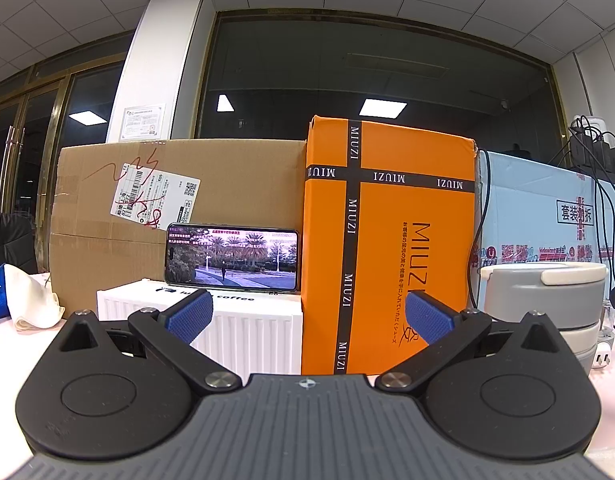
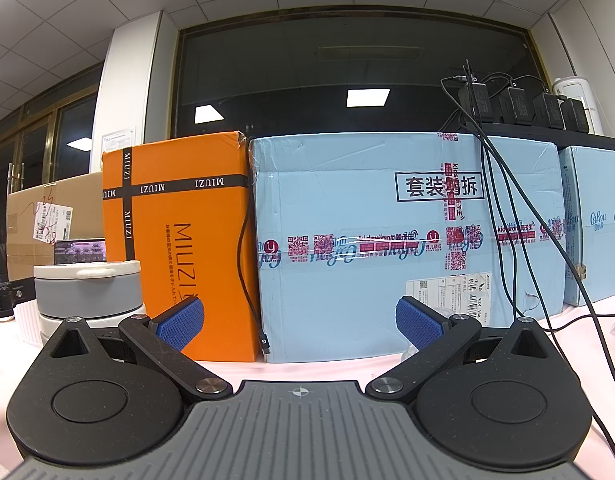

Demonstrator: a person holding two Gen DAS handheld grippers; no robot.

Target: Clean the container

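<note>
Both grippers' ribbed blue fingers (image 1: 189, 316) spread empty near round grey container (image 1: 541, 300).

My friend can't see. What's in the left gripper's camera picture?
The open left gripper holds nothing and faces an orange box on the table. A phone playing video leans on a brown box; the grey container sits at right.

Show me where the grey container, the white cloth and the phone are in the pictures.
grey container (image 1: 541, 300): left wrist view, on its grey side wall under the white lid.
white cloth (image 1: 33, 300): left wrist view, on the middle of the crumpled fabric.
phone (image 1: 232, 258): left wrist view, on the middle of its lit screen.
</note>
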